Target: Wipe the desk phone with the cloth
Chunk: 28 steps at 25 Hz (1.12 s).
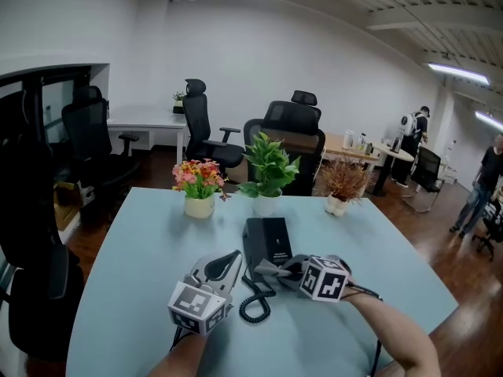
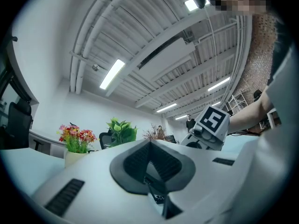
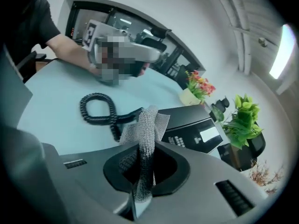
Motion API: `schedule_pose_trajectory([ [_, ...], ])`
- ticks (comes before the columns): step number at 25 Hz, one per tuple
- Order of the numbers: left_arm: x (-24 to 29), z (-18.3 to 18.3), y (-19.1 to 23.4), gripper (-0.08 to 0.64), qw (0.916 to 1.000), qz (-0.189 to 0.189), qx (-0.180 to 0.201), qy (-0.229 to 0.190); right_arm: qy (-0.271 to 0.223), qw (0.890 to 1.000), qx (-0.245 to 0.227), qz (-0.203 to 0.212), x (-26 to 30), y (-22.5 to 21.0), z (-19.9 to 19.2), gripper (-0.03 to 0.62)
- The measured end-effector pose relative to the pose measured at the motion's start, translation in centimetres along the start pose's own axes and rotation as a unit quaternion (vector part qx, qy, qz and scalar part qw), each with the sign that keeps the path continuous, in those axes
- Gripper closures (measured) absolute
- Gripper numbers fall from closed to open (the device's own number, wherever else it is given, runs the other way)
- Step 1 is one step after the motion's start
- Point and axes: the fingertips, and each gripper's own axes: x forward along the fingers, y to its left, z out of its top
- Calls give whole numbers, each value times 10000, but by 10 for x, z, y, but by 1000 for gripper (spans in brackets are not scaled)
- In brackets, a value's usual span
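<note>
The black desk phone [image 1: 267, 240] lies mid-table on the light blue table [image 1: 141, 258]; its coiled cord [image 1: 253, 303] trails toward me. My right gripper [image 1: 287, 269] is shut on a grey mesh cloth [image 3: 148, 125], whose end sticks out just before the phone's [image 3: 191, 129] near edge. The cord [image 3: 96, 108] loops to the left of it. My left gripper [image 1: 232, 259] hovers left of the phone, tilted upward toward the ceiling. Its jaws [image 2: 149, 143] are shut, with nothing seen between them. The handset seems to rest on the phone.
Three pots stand behind the phone: colourful flowers [image 1: 198, 187], a green plant [image 1: 267, 171] and a dried plant [image 1: 342, 185]. Black office chairs [image 1: 292, 132] ring the table's far side. People stand far off at the right [image 1: 483, 179].
</note>
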Motion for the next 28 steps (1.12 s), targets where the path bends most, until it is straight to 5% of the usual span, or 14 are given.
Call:
schedule_pose_trajectory([
  [3, 0, 0, 0, 543, 10000, 17, 47, 8, 6, 9999, 10, 146, -12, -5, -8, 595],
  [5, 0, 1, -2, 543, 10000, -16, 20, 22, -371, 9964, 602, -463, -23, -55, -9, 595],
  [8, 2, 3, -4, 543, 10000, -20, -9, 25, -1030, 9690, 1631, -1546, -37, -141, -6, 595],
  [12, 4, 3, -7, 543, 10000, -18, -59, 10, -993, 9531, 1903, -2135, -19, -194, -3, 595],
  [19, 5, 4, -7, 543, 10000, -51, -1, -2, -581, 9685, 1641, -1779, 9, -177, -11, 595],
  [28, 3, 0, -4, 543, 10000, -62, 3, 0, -283, 9929, 970, -625, -4, -55, -19, 595],
])
